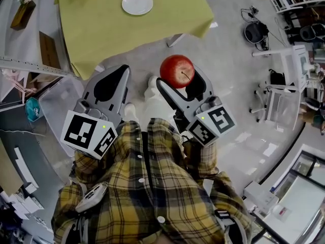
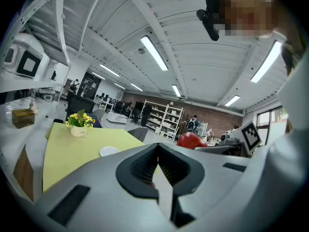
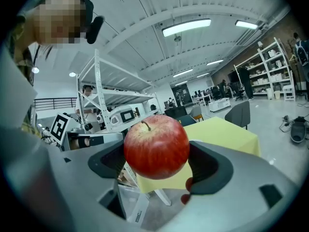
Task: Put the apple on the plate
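Note:
A red apple [image 1: 177,70] is clamped between the jaws of my right gripper [image 1: 179,80], held in the air over the floor, short of the table. The right gripper view shows the same apple [image 3: 156,146] with its stem up, filling the gap between the jaws. A small white plate [image 1: 137,3] lies on the yellow-green tablecloth [image 1: 101,29] further ahead, and appears small in the left gripper view [image 2: 108,151]. My left gripper [image 1: 118,81] is held beside the right one, shut with nothing in it, its tips together [image 2: 158,148].
The table's near edge [image 1: 147,40] lies ahead of both grippers. A pot of yellow flowers [image 2: 80,124] stands at the table's far end. White shelving [image 1: 25,65] and a clear bin [image 1: 61,103] stand at left, white racks and cables [image 1: 284,80] at right.

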Tool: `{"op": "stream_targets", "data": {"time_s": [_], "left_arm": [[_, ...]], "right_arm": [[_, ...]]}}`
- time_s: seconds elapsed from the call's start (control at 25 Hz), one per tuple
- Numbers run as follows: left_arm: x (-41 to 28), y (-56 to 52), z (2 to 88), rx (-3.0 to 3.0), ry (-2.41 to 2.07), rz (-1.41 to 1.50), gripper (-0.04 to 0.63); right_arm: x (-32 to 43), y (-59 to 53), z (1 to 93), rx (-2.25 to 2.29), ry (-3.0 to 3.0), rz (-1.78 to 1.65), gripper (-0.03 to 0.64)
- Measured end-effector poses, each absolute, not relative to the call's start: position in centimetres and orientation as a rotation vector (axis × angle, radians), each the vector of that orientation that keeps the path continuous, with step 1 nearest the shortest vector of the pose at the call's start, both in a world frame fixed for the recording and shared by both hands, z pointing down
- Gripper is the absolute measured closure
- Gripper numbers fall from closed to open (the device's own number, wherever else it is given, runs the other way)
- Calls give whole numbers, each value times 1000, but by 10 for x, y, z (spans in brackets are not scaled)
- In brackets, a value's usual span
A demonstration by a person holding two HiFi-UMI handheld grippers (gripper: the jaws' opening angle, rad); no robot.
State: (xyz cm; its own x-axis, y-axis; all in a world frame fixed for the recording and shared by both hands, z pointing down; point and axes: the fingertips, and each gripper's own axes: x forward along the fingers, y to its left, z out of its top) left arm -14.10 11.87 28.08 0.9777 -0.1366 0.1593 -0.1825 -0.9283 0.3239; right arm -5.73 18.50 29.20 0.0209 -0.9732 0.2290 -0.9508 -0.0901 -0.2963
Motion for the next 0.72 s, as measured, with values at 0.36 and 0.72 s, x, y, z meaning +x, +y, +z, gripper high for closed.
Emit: {"op": "stream_targets", "data": {"time_s": [0.36, 0.72], "left_arm": [[-75, 82, 275, 2779, -344, 165, 588], [7, 62, 259, 2780, -438, 140, 588]], "right_arm": [[17, 142, 285, -2132, 2164, -563, 221], [101, 118, 273, -2062, 2250, -558, 221]]}}
